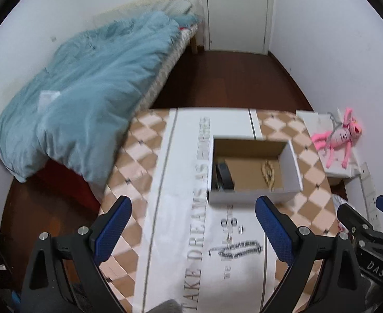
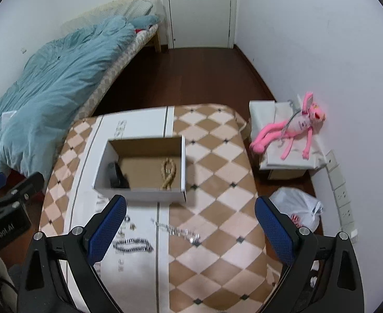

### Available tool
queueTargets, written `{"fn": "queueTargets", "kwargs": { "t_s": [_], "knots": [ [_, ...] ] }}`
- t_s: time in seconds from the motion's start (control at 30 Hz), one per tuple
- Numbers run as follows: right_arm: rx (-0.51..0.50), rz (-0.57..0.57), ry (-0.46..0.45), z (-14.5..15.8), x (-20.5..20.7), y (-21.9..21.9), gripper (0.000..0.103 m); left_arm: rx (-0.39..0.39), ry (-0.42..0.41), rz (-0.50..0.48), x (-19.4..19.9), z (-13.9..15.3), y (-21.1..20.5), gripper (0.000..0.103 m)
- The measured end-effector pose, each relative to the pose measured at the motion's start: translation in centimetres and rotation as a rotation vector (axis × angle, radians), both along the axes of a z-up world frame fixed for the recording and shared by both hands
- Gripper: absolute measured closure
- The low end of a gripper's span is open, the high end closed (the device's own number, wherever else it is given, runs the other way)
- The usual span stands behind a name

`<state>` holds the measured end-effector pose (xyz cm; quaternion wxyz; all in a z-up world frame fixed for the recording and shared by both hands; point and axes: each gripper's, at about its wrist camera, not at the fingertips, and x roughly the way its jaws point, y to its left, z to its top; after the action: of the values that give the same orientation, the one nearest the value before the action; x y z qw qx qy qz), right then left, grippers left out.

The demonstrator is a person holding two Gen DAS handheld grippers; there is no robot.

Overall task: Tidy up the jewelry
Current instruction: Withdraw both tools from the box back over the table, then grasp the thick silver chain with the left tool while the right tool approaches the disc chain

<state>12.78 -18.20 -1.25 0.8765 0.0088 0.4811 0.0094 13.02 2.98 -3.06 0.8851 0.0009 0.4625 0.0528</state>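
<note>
Grippers hover wide open over loose jewelry; box [image 2: 139,195] already holds a gold chain [image 2: 167,173].
Left gripper [image 1: 191,232] should descend squarely over silver chain [image 1: 239,250], pinching mid-bundle; right gripper [image 2: 190,230] empty.

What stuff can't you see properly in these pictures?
- Dark thing in the box: right wrist view, half hidden behind the box's left wall, so I cannot tell what it is.
- Small bits near the silver chain: left wrist view, blurred and too tiny to name.
- Thin chain: right wrist view, smeared by blur.
- Cloth lettering: left wrist view, cut off by the box and the bottom edge.
</note>
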Motion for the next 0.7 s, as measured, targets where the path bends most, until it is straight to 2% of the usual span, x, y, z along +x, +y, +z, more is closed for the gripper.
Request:
{"fn": "queueTargets", "kwargs": {
  "t_s": [0.17, 0.33, 0.43, 0.57, 0.7],
  "knots": [
    [0.012, -0.006, 0.09, -5.0, -0.8, -0.9, 0.003, 0.011, 0.08, -0.029, -1.3, -5.6, -0.1, 0.006],
    [0.036, -0.018, 0.162, -9.8, -1.1, -2.0, 0.003, 0.008, 0.196, -0.097, -1.7, -11.3, -0.9, 0.007],
    [0.044, -0.031, 0.186, -11.8, -1.0, -2.9, 0.003, 0.016, 0.202, -0.178, -2.1, -12.8, -2.5, 0.007],
    [0.05, -0.051, 0.194, -13.4, -1.2, -4.0, 0.003, 0.049, 0.189, -0.295, -2.5, -13.5, -5.7, 0.007],
    [0.059, -0.074, 0.205, -14.9, -1.2, -5.2, 0.003, 0.074, 0.192, -0.345, -2.0, -14.4, -8.4, 0.007]
  ]
}}
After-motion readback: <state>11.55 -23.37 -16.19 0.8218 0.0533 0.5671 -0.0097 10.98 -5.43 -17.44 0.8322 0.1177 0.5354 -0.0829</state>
